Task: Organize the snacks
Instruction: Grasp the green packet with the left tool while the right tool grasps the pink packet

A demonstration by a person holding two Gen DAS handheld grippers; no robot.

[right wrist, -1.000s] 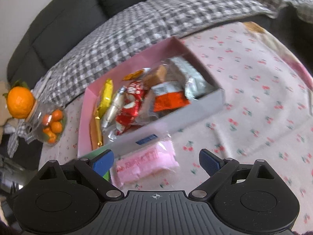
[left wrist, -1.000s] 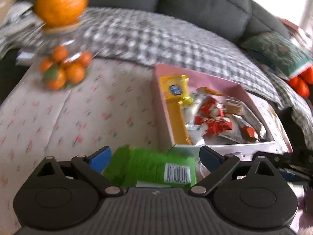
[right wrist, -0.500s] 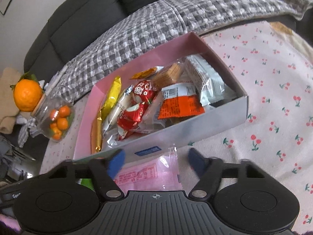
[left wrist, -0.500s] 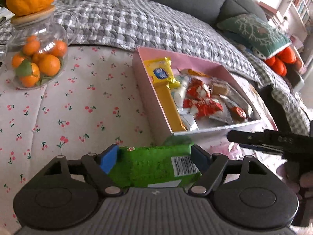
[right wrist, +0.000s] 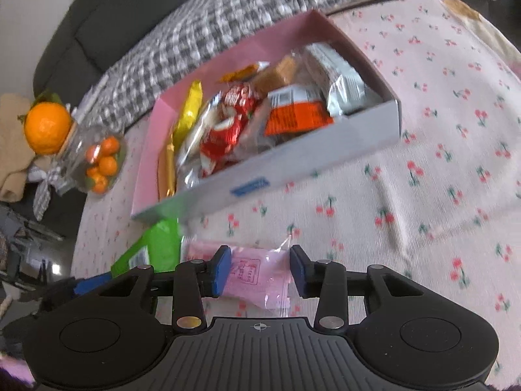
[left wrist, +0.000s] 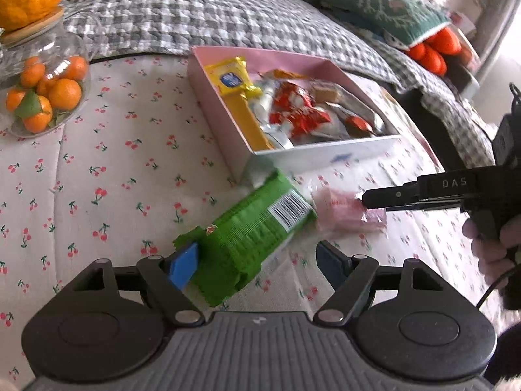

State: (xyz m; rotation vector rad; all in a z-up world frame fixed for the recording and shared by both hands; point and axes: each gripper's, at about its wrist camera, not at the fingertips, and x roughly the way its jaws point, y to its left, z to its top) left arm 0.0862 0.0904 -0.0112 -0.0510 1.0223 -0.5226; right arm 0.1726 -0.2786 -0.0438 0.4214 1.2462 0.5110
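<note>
Nearest, the left gripper has its left pad against a crinkled green snack packet, the right pad apart from it. Beside it, the right gripper is closing around a pink translucent sachet, which lies between the pads. Just beyond both stands a shallow pink-lined cardboard box filled with yellow, red and silver wrapped snacks. Far left, a glass jar of small oranges. Open cherry-print cloth lies right of the box.

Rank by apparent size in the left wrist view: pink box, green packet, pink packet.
1. pink box
2. green packet, though nearness to the camera enlarges it
3. pink packet, partly hidden by the right gripper's fingers
</note>
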